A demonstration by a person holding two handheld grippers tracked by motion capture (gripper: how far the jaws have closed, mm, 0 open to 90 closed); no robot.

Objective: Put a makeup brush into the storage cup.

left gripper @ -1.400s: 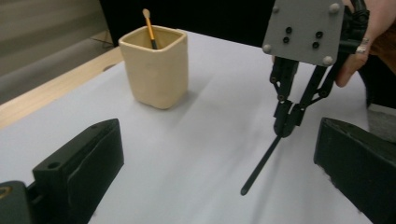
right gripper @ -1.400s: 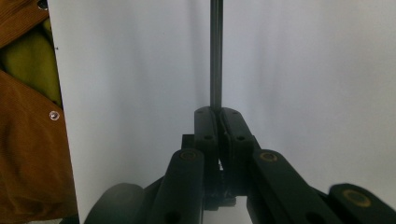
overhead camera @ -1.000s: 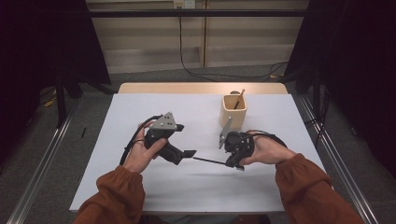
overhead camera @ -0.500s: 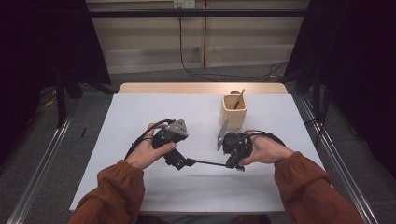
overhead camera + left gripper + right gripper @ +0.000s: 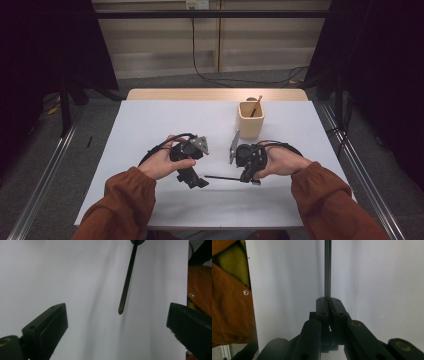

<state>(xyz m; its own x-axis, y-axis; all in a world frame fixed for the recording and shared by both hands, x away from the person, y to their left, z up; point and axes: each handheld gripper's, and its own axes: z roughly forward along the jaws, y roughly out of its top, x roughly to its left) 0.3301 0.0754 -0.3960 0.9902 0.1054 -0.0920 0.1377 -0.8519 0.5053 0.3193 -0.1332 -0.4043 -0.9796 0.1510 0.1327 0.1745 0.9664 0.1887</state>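
Fingers of your right gripper (image 5: 328,305) pinch the thin black rod (image 5: 327,270); left gripper (image 5: 117,322) gapes wide. Close too early and the free tip could swing away.

Rod (image 5: 222,177): between left gripper (image 5: 198,182) and right gripper (image 5: 248,178), above the desk (image 5: 150,120).
Cup (image 5: 249,120): behind right gripper.

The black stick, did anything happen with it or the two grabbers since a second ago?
The left gripper swung down and in, and now points its wide-open jaws at the free end of the black stick, without touching it. The right gripper stayed clamped on the stick's other end, drifting slightly toward the person. The wooden cup did not move.
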